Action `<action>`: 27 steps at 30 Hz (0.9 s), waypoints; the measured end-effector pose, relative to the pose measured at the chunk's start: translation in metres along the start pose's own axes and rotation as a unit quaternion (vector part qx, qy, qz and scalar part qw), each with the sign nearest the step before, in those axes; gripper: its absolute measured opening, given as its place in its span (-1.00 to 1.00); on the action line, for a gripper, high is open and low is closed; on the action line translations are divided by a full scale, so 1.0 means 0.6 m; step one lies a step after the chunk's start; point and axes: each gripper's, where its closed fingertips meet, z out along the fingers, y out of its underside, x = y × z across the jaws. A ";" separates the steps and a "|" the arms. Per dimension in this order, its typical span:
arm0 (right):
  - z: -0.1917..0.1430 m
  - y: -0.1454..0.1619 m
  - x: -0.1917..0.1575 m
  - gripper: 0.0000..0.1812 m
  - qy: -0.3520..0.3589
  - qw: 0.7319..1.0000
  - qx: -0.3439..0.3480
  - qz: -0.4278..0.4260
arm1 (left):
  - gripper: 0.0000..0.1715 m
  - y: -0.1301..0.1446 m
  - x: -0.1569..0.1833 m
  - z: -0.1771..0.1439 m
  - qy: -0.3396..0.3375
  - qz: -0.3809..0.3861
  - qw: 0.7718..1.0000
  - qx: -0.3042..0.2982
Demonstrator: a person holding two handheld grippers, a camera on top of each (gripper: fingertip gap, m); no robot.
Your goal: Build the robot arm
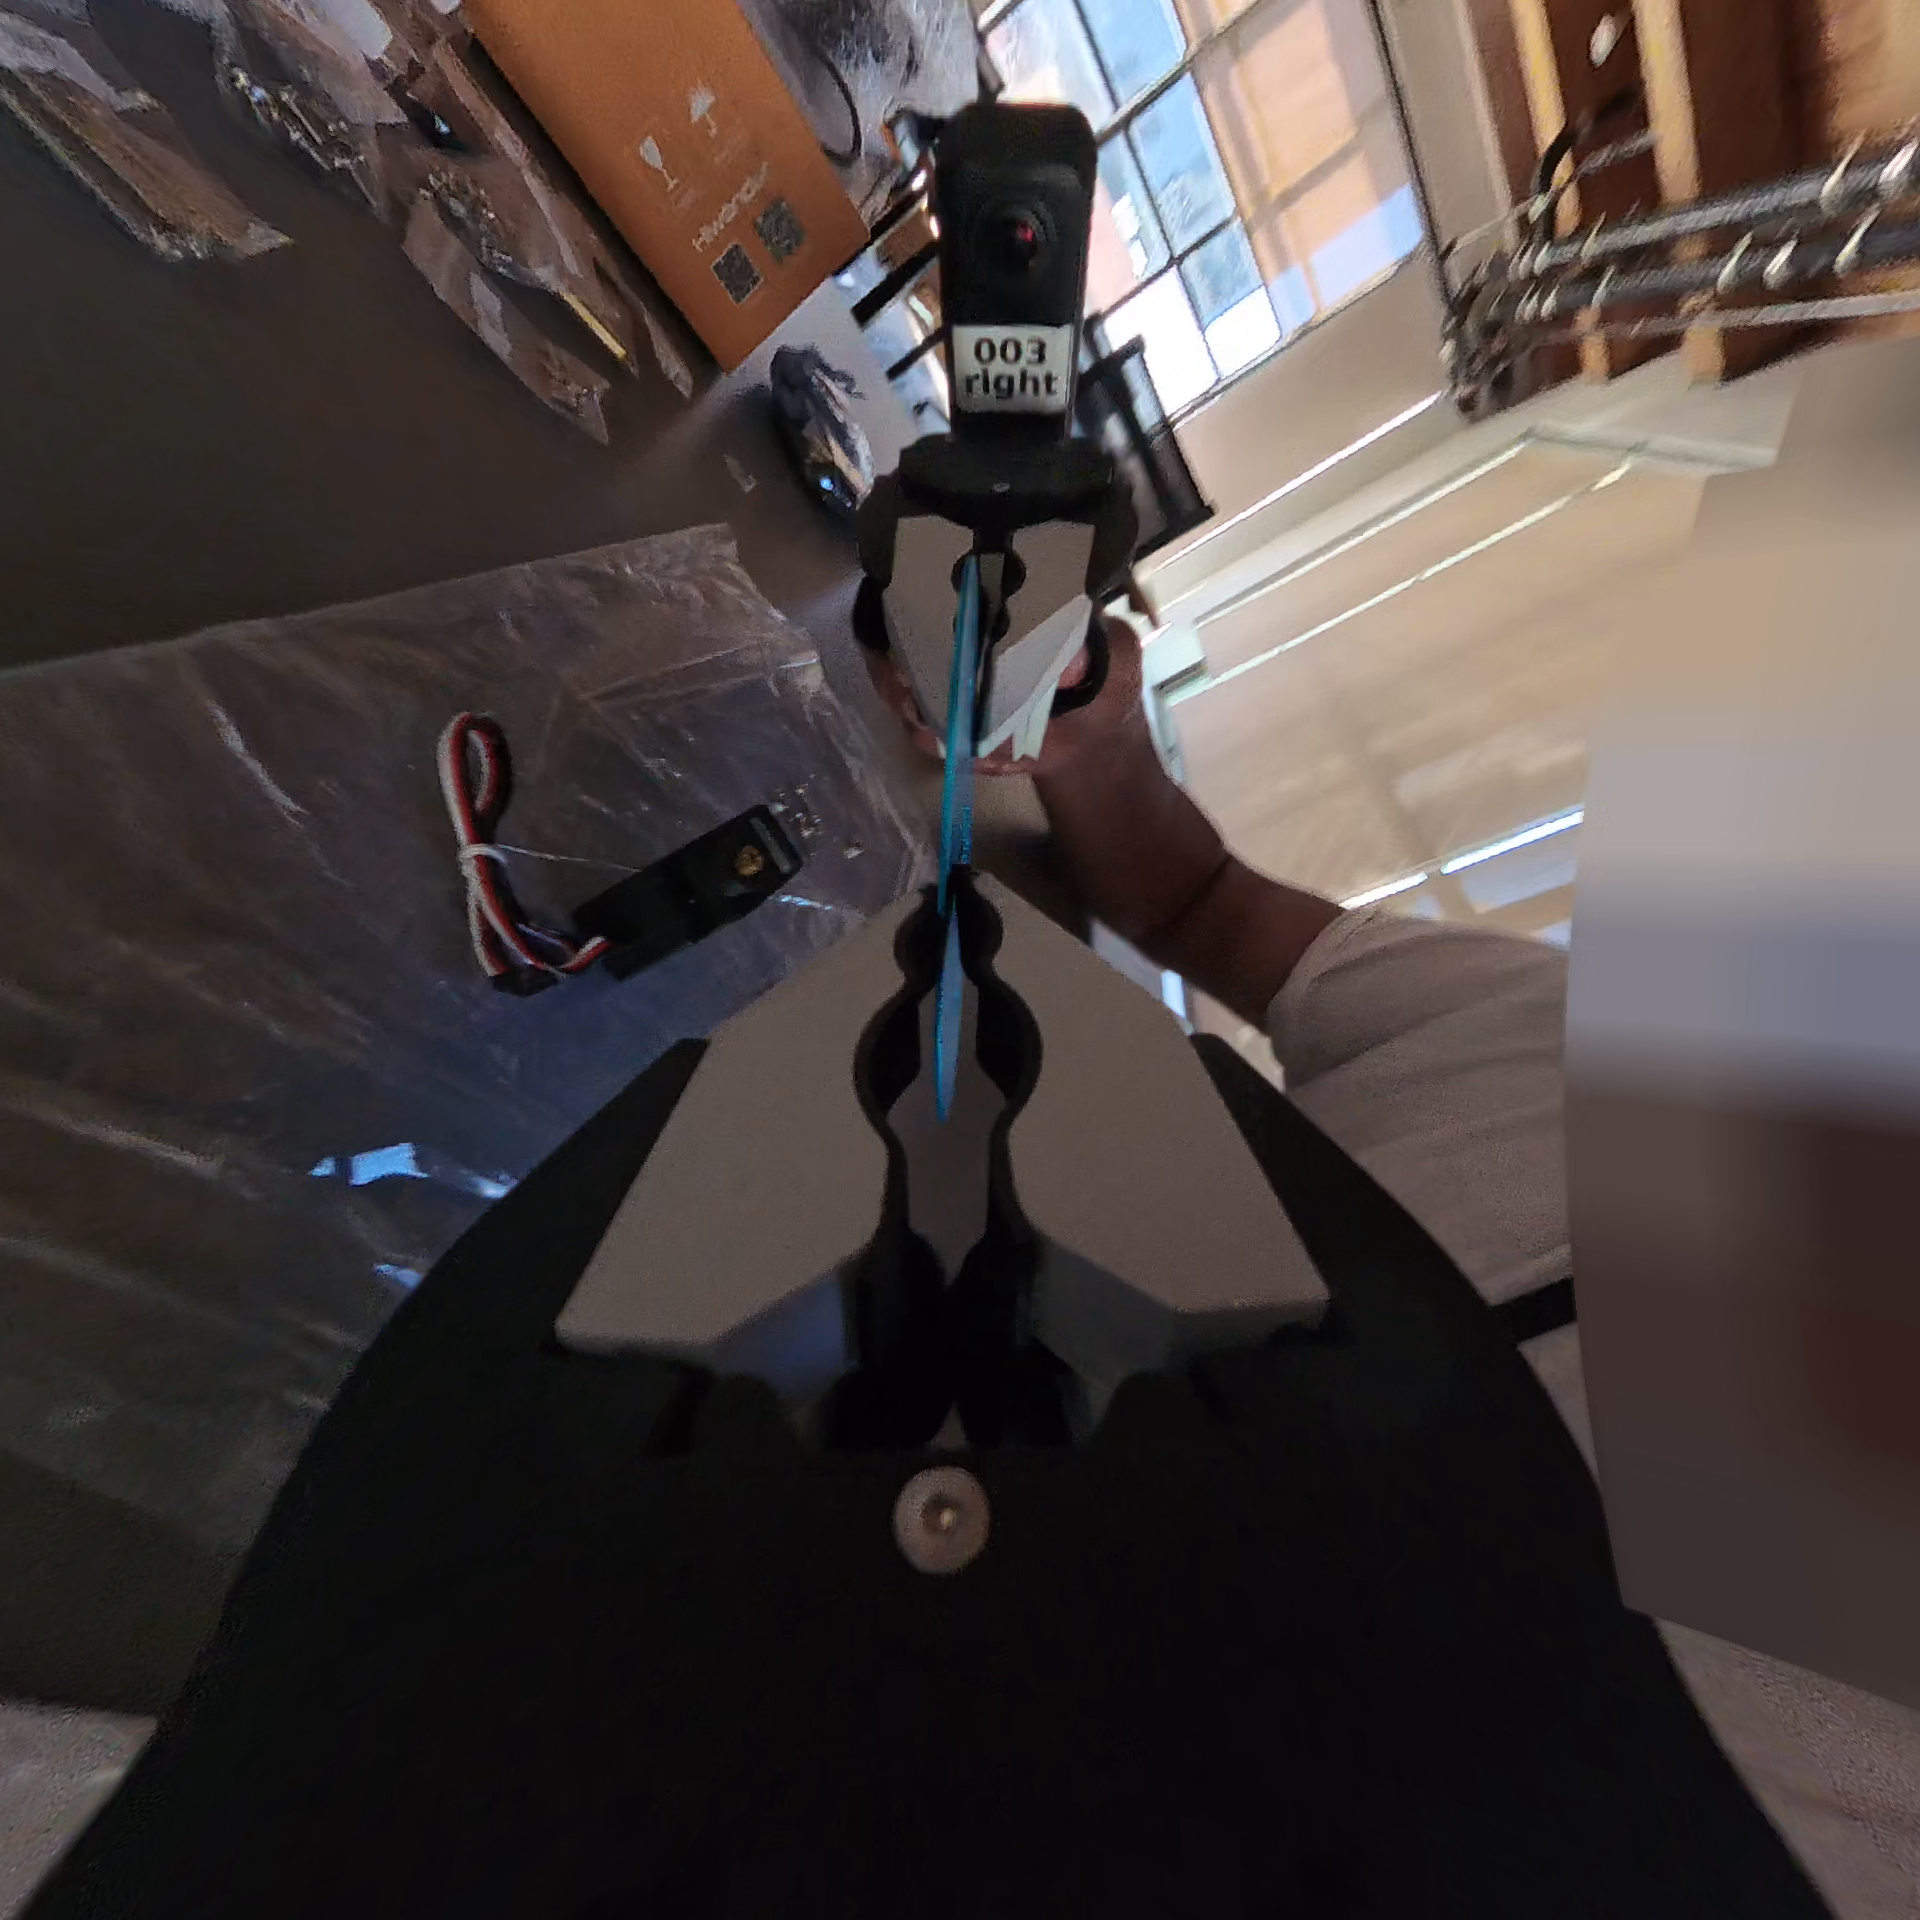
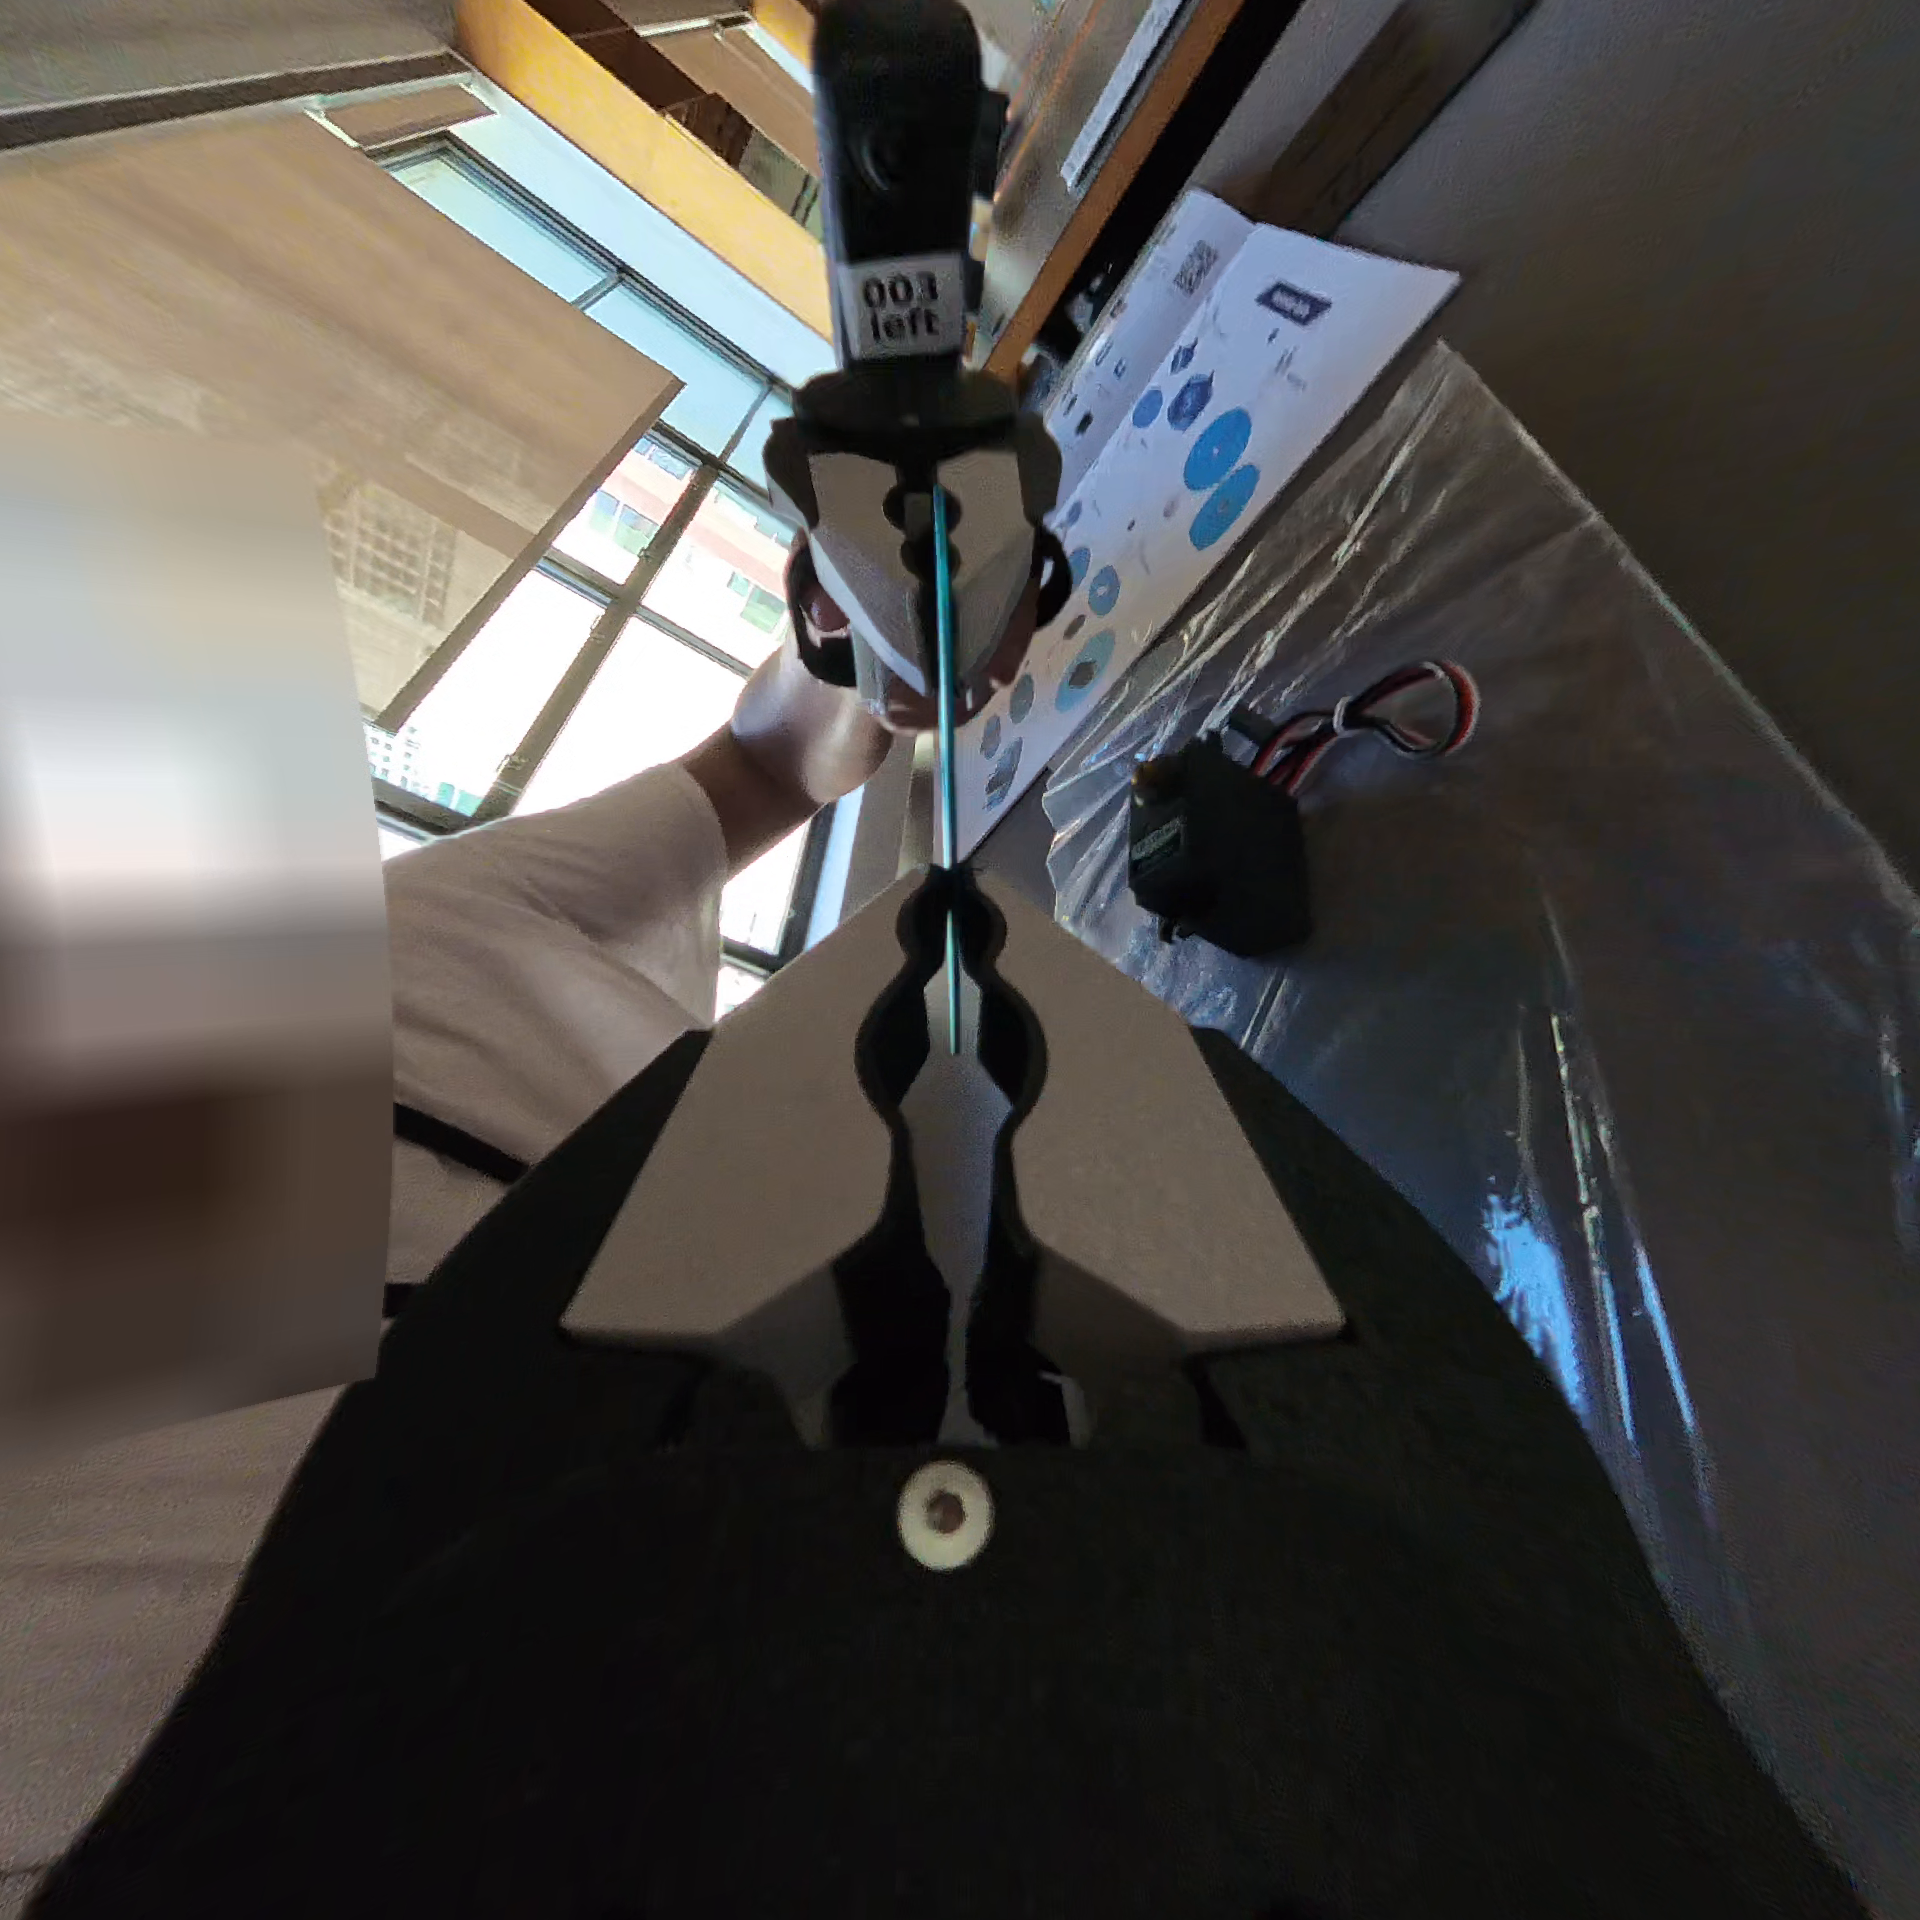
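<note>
The two grippers face each other in the air and share a thin blue flat part (image 1: 958, 790), seen edge-on. My left gripper (image 1: 961, 881) is shut on one end of it. My right gripper (image 2: 951, 875) is shut on the other end of the blue part (image 2: 945, 748). Each view shows the other gripper across from it, the right gripper (image 1: 977, 727) and the left gripper (image 2: 935, 707), with the blue edge running into its closed fingers. A black servo motor (image 1: 686, 894) with red, white and black wires lies on clear plastic film (image 1: 312, 1039) beside them; it also shows in the right wrist view (image 2: 1216, 852).
A hand and pale sleeve (image 1: 1132, 831) hold the right gripper. A printed sheet with blue discs (image 2: 1195, 468) lies past the film (image 2: 1558, 935). A cardboard box (image 1: 665, 156) and bagged small parts (image 1: 499, 281) stand on the table. Windows (image 2: 623, 675) lie behind. My right fingertips sit around 7 cm from my left ones. Between my left fingertips and the black servo motor (image 1: 686, 894) there is roughly 6 cm.
</note>
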 end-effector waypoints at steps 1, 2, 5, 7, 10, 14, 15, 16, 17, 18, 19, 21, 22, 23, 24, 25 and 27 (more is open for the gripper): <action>0.002 0.005 0.003 -1.00 -0.006 1.000 -0.007 0.016 | -0.97 0.001 -0.005 -0.001 -0.013 0.021 1.000 -0.011; 0.004 0.009 0.007 -1.00 -0.013 0.999 -0.013 0.033 | -0.96 0.001 -0.008 -0.002 -0.019 0.035 0.999 -0.018; 0.004 0.003 0.017 -1.00 -0.022 0.998 -0.015 0.054 | -1.00 -0.003 -0.010 -0.003 -0.005 0.034 0.999 -0.033; 0.005 0.000 0.028 -0.99 -0.014 0.999 -0.019 0.043 | -1.00 -0.003 -0.023 -0.005 -0.009 0.027 0.999 -0.042; 0.002 -0.015 0.054 -0.95 0.034 0.999 0.000 -0.021 | -1.00 -0.010 -0.039 -0.008 -0.006 -0.034 0.999 -0.026; -0.006 -0.018 0.060 -0.97 0.024 1.000 0.008 -0.004 | -1.00 -0.013 -0.051 -0.009 0.008 -0.085 0.996 -0.013; -0.006 -0.015 0.065 -0.98 0.024 1.000 0.005 0.004 | -1.00 -0.011 -0.055 -0.008 0.005 -0.092 0.996 -0.015; -0.007 -0.014 0.069 -0.98 0.025 1.000 0.005 0.010 | -0.99 -0.007 -0.060 -0.006 0.004 -0.102 0.995 -0.019; -0.007 -0.013 0.072 -0.99 0.024 1.000 0.005 0.018 | -0.99 -0.006 -0.065 -0.005 0.004 -0.113 0.993 -0.020; -0.007 -0.012 0.075 -0.99 0.024 0.999 0.003 0.030 | -0.98 -0.006 -0.072 -0.005 0.001 -0.118 0.993 -0.020; -0.006 -0.011 0.077 -0.99 0.025 0.999 0.002 0.039 | -0.97 -0.006 -0.079 -0.005 -0.004 -0.114 0.993 -0.018; -0.005 -0.009 0.077 -1.00 0.018 0.999 -0.002 0.049 | -0.93 -0.007 -0.091 -0.007 -0.018 -0.103 0.994 -0.012; -0.005 -0.010 0.078 -1.00 0.017 0.998 -0.001 0.053 | -0.89 -0.009 -0.093 -0.009 -0.022 -0.097 0.995 -0.007; -0.007 -0.010 0.079 -1.00 0.018 0.998 0.000 0.060 | -0.88 -0.011 -0.093 -0.010 -0.021 -0.091 0.996 -0.004; -0.008 -0.010 0.080 -1.00 0.016 0.998 0.000 0.066 | -0.88 -0.012 -0.092 -0.013 -0.020 -0.086 0.996 -0.003; -0.010 -0.010 0.080 -1.00 0.013 0.997 0.001 0.071 | -0.93 -0.013 -0.089 -0.015 -0.012 -0.084 0.996 -0.002; -0.011 -0.010 0.083 -1.00 0.013 0.997 0.000 0.075 | -0.97 -0.009 -0.086 -0.016 0.001 -0.094 0.996 -0.004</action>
